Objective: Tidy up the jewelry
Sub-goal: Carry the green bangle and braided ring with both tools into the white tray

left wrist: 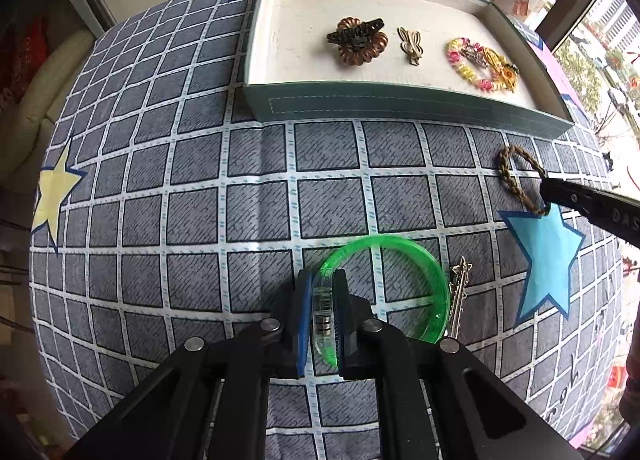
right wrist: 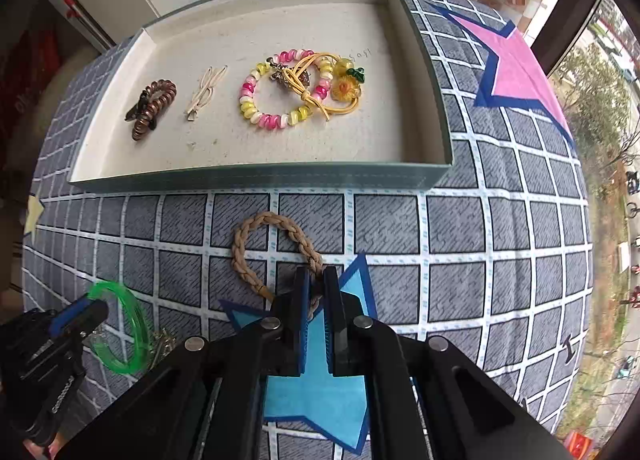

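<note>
the left gripper (left wrist: 323,280) is clenched on the rim of the green bangle (left wrist: 404,284), which sits over the checked desk (left wrist: 200,200) beside a silver hair clip (left wrist: 459,292). the right gripper (right wrist: 316,280) is clamped on the braided tan loop (right wrist: 256,244) at the blue star (right wrist: 320,400). the tray (right wrist: 256,180) beyond holds a copper coil tie (right wrist: 154,108), a cream clip (right wrist: 206,94) and a beaded bracelet (right wrist: 276,118).

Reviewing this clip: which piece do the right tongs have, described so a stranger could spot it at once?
Start at the shallow teal tray on the checked cloth, then look just in front of it to the light blue star. The braided tan ring lies there, pinched by the right tongs. Unlike the clear green bangle nearby, it is plaited cord.
</note>
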Motion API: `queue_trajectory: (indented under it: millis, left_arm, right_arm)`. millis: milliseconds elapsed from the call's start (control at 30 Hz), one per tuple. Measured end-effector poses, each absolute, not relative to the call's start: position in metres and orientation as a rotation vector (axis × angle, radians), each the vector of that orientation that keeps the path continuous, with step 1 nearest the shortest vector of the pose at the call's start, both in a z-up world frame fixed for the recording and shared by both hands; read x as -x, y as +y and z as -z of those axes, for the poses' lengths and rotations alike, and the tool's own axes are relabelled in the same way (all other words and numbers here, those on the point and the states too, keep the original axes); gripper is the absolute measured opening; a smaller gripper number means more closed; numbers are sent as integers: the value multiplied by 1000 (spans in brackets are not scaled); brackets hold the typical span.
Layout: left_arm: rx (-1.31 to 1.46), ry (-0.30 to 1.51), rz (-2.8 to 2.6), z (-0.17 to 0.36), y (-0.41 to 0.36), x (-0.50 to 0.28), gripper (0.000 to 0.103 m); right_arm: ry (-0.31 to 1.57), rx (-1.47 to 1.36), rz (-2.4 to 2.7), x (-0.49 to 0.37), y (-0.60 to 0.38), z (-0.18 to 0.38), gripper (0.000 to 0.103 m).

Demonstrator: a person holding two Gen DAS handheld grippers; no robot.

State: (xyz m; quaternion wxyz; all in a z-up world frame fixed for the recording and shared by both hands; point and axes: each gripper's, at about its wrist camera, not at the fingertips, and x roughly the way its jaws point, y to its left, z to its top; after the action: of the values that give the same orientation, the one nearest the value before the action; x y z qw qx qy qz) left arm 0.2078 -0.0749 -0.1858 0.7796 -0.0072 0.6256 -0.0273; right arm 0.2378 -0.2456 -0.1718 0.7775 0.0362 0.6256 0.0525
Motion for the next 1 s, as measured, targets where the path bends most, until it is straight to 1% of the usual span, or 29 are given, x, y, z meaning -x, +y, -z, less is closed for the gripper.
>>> queue_trajectory:
  millis: [333, 433, 767, 1000]
  left_arm:
    - [48, 1323, 82, 168, -52, -197, 22]
    - [49, 1302, 93, 156, -47, -190, 22]
    - [63, 1223, 136, 113, -48, -207, 22]
    - [57, 1181, 158, 97, -62, -227, 22]
  right_arm:
    - [1326, -181, -148, -212, -274, 144, 7]
    - [1317, -204, -154, -206, -281, 136, 7]
    - [1260, -250, -179, -223, -299, 107, 7]
    - [1220, -255, -195, -240, -295, 90, 7]
